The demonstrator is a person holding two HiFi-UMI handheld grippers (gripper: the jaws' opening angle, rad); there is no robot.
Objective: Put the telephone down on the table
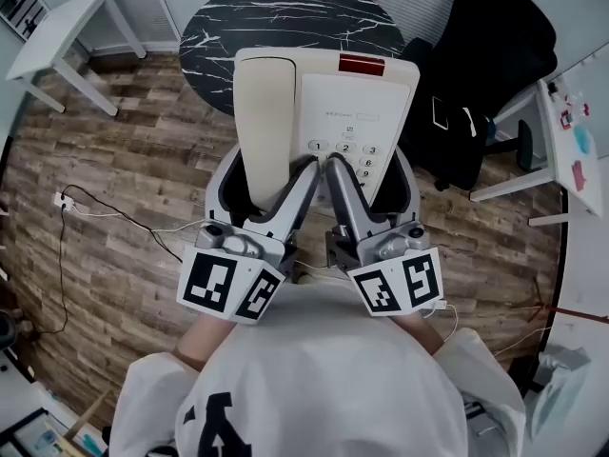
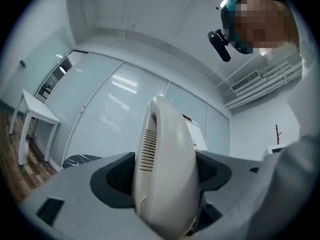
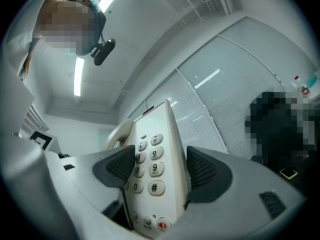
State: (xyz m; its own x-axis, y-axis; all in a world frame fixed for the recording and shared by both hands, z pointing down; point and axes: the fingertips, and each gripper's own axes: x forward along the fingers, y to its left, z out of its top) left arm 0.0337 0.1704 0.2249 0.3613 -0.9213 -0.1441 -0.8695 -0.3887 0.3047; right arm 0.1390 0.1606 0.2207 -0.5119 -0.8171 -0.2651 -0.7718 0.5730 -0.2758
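A cream-white desk telephone [image 1: 324, 112] with a red strip at its top edge is held up in the air between both grippers, tilted toward me. My left gripper [image 1: 265, 190] is shut on the handset side; in the left gripper view the handset [image 2: 167, 176] fills the space between the dark pads. My right gripper [image 1: 369, 188] is shut on the keypad side, with the number keys [image 3: 150, 169] showing between its pads. Beyond the phone stands a round black marble table [image 1: 285, 17].
A white side table [image 1: 62, 31] stands at the far left on the wooden floor. A black office chair [image 1: 481, 74] sits to the right, beside a white desk [image 1: 571, 112]. A white cable [image 1: 105, 212] lies across the floor at the left.
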